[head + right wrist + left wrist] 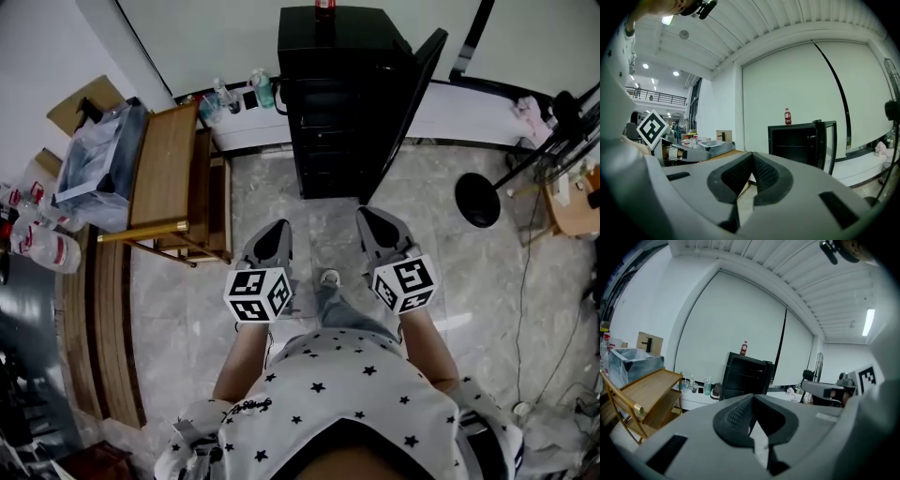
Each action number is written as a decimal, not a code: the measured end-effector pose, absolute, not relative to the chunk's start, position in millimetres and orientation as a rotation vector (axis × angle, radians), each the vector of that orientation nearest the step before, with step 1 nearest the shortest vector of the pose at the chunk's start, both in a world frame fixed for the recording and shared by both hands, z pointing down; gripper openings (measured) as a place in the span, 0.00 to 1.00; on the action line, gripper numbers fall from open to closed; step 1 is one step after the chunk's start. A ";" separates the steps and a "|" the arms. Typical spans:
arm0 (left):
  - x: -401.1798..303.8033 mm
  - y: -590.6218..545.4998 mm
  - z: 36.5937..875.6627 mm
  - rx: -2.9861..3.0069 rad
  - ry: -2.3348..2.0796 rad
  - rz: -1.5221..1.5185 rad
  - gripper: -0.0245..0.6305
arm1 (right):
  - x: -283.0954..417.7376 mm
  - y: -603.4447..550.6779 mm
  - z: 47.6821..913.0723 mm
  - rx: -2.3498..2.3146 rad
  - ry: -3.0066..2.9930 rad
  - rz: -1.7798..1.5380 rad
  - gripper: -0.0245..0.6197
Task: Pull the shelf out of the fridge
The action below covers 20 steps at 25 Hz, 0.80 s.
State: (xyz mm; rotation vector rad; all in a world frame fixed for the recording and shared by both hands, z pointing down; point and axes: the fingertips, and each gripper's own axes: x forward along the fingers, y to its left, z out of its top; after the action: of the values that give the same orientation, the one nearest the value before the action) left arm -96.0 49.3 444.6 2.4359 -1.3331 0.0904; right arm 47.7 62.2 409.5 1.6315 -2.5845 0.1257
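Observation:
The black mini fridge (333,103) stands on the floor ahead, its door (417,94) swung open to the right. A red bottle (324,7) sits on top. In the right gripper view a thin shelf (794,146) runs across the dark fridge (797,140) interior. My left gripper (277,226) and right gripper (367,214) hover side by side over the floor, short of the fridge, touching nothing. The left gripper (752,397) and the right gripper (751,154) are both shut and empty.
A wooden rack (173,178) carrying a clear plastic bin (98,164) stands to the left. A low white ledge (248,127) with bottles and cups runs behind it. A round black stand base (478,199) and cables lie to the right on the marble floor.

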 end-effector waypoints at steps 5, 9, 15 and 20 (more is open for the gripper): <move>-86.3 -1.8 440.7 2.431 -1.348 0.083 0.06 | 63.7 12.3 407.5 1.636 -2.600 0.166 0.03; -74.7 -39.0 436.4 2.434 -1.355 0.087 0.06 | 76.3 -28.0 411.8 1.619 -2.608 0.224 0.03; -59.4 -91.3 436.9 2.422 -1.384 0.099 0.06 | 97.8 -86.1 417.4 1.625 -2.608 0.254 0.03; -52.9 -127.3 442.3 2.395 -1.418 0.091 0.06 | 107.1 -126.9 424.8 1.603 -2.614 0.264 0.03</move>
State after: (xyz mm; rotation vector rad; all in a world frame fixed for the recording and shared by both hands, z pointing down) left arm -52.9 -127.3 442.3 2.3945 -1.4183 0.0912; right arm 107.1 -126.9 424.8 1.6025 -2.6138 0.2637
